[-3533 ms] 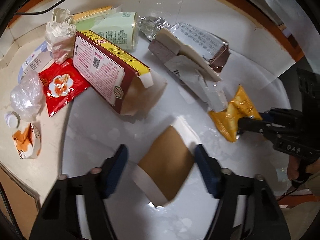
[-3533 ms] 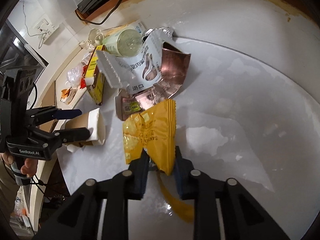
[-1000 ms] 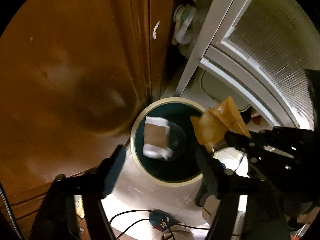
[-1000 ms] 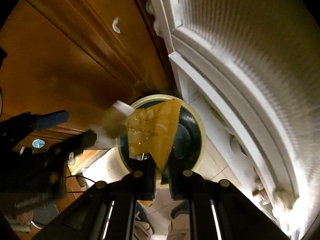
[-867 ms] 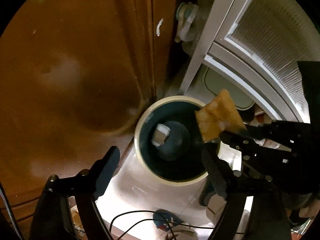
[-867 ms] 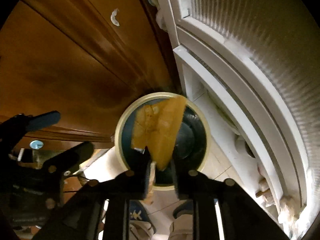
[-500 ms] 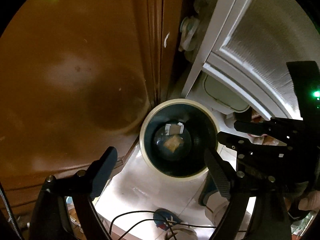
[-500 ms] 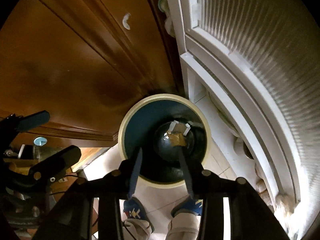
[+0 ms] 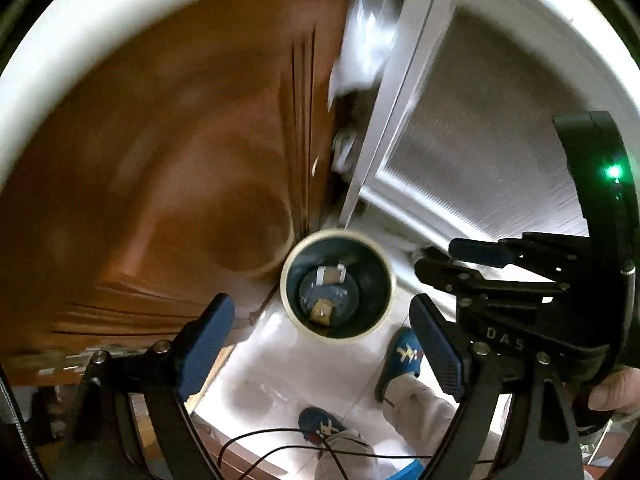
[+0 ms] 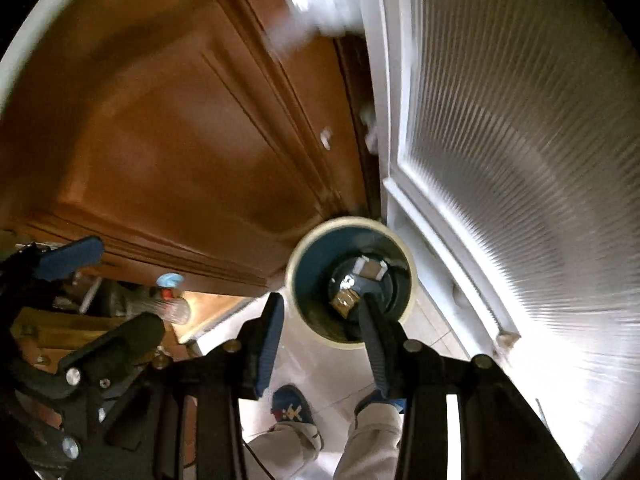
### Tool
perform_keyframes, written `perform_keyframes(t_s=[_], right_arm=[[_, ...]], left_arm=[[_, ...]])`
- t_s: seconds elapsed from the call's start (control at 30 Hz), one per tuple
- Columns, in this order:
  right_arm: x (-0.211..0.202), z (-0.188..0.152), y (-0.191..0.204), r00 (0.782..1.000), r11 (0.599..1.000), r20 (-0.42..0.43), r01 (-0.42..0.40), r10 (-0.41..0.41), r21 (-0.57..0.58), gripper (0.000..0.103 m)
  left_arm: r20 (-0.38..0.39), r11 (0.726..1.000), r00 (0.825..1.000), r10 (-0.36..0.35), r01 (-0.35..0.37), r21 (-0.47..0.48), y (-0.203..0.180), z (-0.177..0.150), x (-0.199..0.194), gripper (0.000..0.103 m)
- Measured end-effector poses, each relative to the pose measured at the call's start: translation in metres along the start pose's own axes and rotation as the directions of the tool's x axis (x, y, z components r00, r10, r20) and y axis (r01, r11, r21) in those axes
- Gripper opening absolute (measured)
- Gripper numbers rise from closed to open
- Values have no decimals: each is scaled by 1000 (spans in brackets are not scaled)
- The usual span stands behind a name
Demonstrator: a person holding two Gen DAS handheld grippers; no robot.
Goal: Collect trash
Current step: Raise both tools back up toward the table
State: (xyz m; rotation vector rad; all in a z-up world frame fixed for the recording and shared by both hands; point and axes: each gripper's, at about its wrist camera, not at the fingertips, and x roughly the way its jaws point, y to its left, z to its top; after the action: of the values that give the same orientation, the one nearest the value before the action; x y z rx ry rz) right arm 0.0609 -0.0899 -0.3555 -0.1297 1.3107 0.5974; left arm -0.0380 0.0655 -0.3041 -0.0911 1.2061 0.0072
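Observation:
A round bin with a cream rim (image 9: 285,285) (image 10: 291,277) and a dark inside stands on the floor far below both grippers. At its bottom lie a brown card piece with white ends (image 9: 330,276) (image 10: 370,269) and a crumpled yellow wrapper (image 9: 322,312) (image 10: 346,300). My left gripper (image 9: 320,336) (image 10: 100,300) hangs open above the bin with nothing between its blue pads. My right gripper (image 10: 320,320) (image 9: 438,258) is open beside it, also holding nothing.
A brown wooden cupboard door (image 9: 180,184) stands left of the bin, and a white-framed ribbed glass door (image 10: 500,160) stands to the right. A person's feet in blue slippers (image 9: 402,360) stand on the pale floor by black cables (image 9: 280,440). The white counter edge (image 9: 80,48) arcs overhead.
The brown card and then the yellow wrapper dropped into the bin. The right jaws opened. Both grippers rose, so the bin now looks smaller and farther away.

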Motion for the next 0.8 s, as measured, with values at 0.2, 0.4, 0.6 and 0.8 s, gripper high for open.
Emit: perform_keyframes(t_s=[0.2, 0.4, 0.6, 0.8], right_arm=[[-96, 6, 25, 993, 1000, 121, -11, 13, -21, 39], [-180, 9, 34, 966, 1000, 259, 14, -12, -6, 39], [-248, 17, 15, 922, 998, 383, 46, -55, 33, 41], [-297, 32, -21, 867, 992, 483, 98, -125, 81, 46]], left_arm=[[138, 999, 990, -30, 25, 37, -6, 23, -98, 88], [282, 996, 957, -68, 51, 68, -12, 54, -178, 89], [402, 993, 909, -111, 80, 91, -34, 93, -239, 94], [441, 989, 887, -136, 93, 119, -67, 129, -255, 96]])
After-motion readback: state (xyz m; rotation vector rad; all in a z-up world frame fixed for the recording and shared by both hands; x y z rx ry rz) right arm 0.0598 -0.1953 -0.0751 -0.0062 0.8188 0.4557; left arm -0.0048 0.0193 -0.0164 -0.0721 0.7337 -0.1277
